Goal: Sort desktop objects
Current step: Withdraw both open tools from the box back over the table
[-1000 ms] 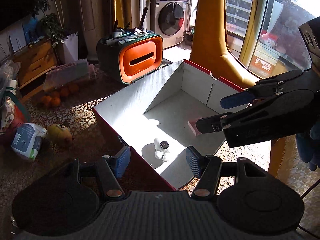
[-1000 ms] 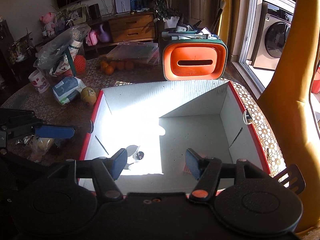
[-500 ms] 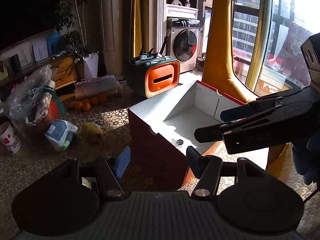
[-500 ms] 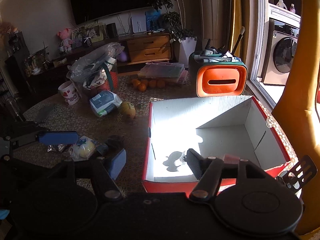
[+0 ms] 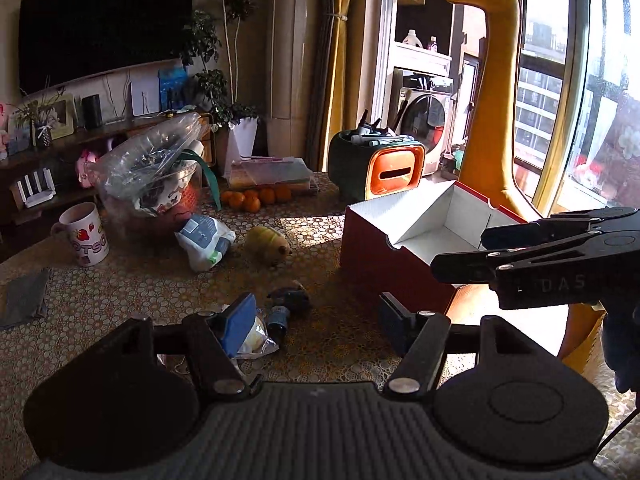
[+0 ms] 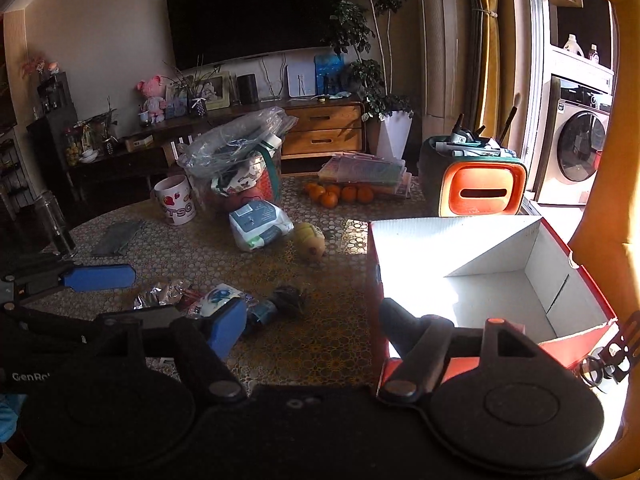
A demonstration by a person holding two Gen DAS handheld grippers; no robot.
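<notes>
Left gripper [image 5: 316,316]: jaws opening, nothing held.
Right gripper [image 6: 310,320]: jaws opening, nothing held.
Box [image 6: 576,276]: set at table's right edge.

Both grippers now back from red box [image 6: 576,280], off its white interior. Left gripper [image 5: 316,320] over small clutter [image 5: 286,304] on table, jaws opening, empty. Right gripper [image 6: 310,322] beside box's near corner, jaws opening, empty.

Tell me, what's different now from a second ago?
Both grippers have pulled back from over the red box toward the clutter on the table. The left gripper and right gripper are empty, jaws opening. The box and the mug stayed put.
</notes>
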